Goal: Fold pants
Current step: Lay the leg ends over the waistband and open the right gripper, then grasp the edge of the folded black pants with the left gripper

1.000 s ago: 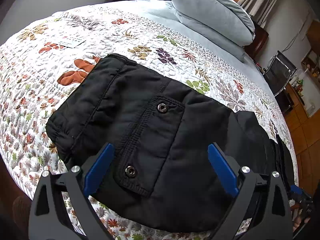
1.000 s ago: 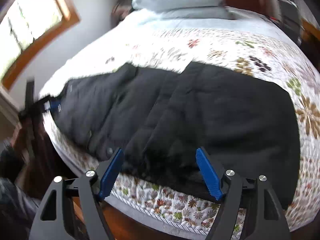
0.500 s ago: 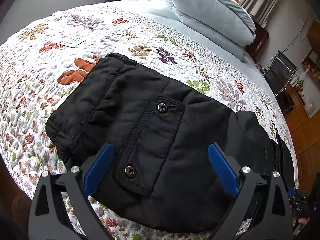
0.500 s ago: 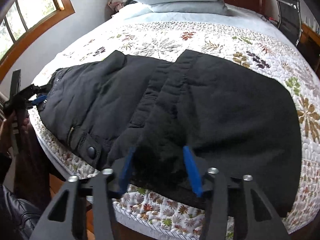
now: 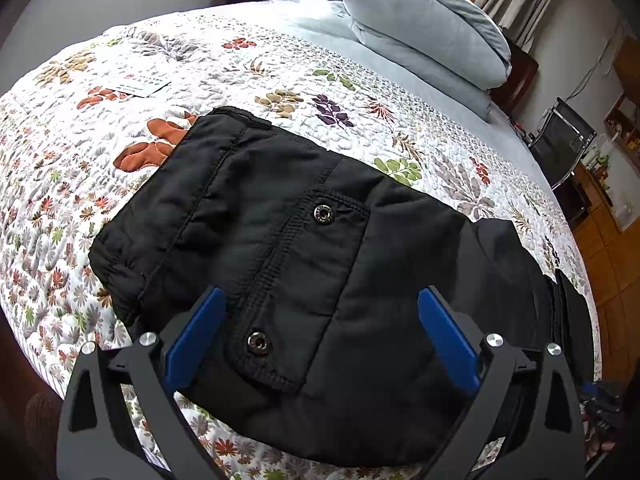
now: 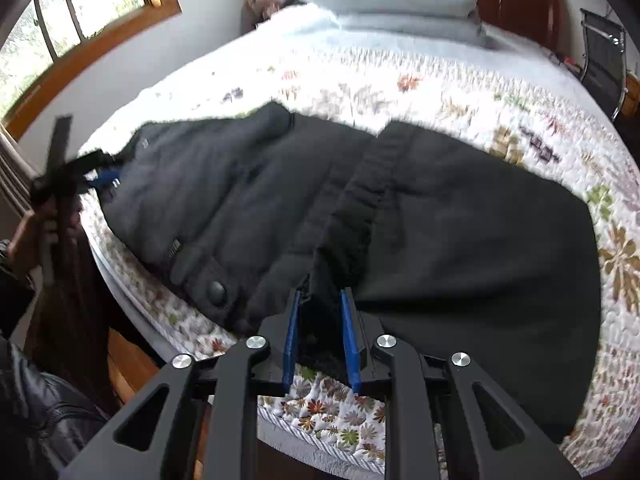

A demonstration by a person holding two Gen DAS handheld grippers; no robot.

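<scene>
Black padded pants (image 5: 304, 248) lie across a floral quilt, the snap-buttoned pocket (image 5: 304, 280) facing up. My left gripper (image 5: 320, 336) hovers open just above the pocket end, near the bed's front edge. In the right wrist view the pants (image 6: 460, 232) lie folded over, with a ribbed band (image 6: 360, 200) running down the middle. My right gripper (image 6: 320, 340) is shut on the near edge of the pants at that band. The left gripper (image 6: 100, 178) also shows at the far left of that view.
The quilted bed (image 5: 120, 128) has stacked grey pillows (image 5: 424, 28) at its head and a white card (image 5: 140, 86) on the quilt. A black chair (image 5: 560, 140) stands on the wooden floor to the right. A window (image 6: 80, 12) is on the left wall.
My right gripper has closed from wide open onto the near edge of the pants. My left gripper has stayed open and almost still.
</scene>
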